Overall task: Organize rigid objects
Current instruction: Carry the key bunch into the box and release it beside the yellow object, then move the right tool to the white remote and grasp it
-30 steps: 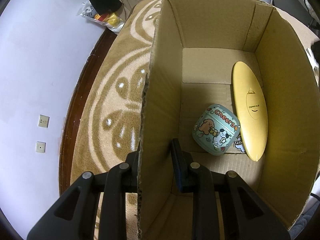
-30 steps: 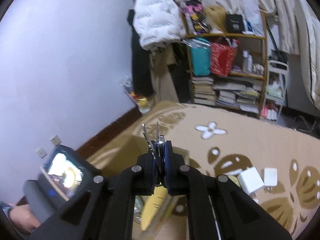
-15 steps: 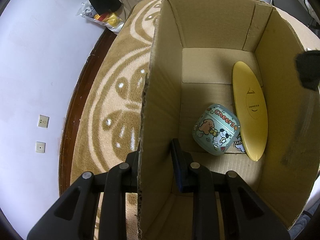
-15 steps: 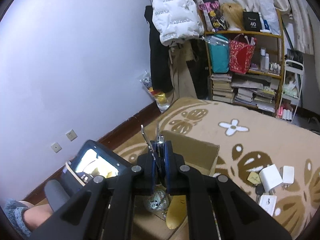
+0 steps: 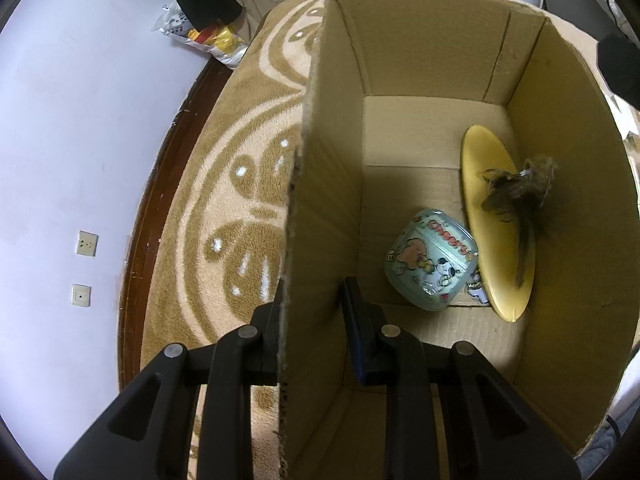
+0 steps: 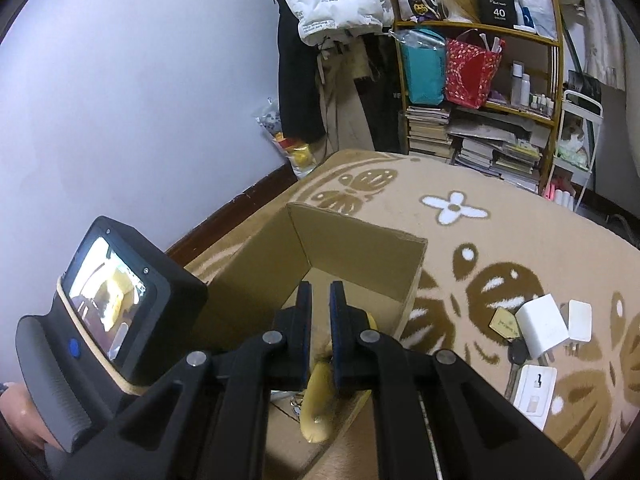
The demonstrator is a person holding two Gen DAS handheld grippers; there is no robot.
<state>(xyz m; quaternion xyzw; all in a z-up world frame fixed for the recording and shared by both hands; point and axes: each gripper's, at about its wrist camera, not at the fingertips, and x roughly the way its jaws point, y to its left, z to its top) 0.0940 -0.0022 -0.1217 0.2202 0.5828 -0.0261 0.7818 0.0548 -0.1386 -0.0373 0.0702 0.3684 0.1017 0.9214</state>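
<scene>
In the left wrist view, a patterned rug (image 5: 224, 208) lies at the far left; the left gripper (image 5: 310, 322) clamps the near wall of the cardboard box (image 5: 320, 184), one finger outside and one inside; on the box floor sits a teal cartoon tin (image 5: 432, 258), touching a yellow oval plate (image 5: 486, 216) that leans on the right wall; a blurred dark bunch (image 5: 516, 190) shows in front of the plate. In the right wrist view, the right gripper (image 6: 320, 320) hovers over the box, its fingers narrowly apart and holding nothing; white chargers (image 6: 554, 326) lie on the rug to the right.
</scene>
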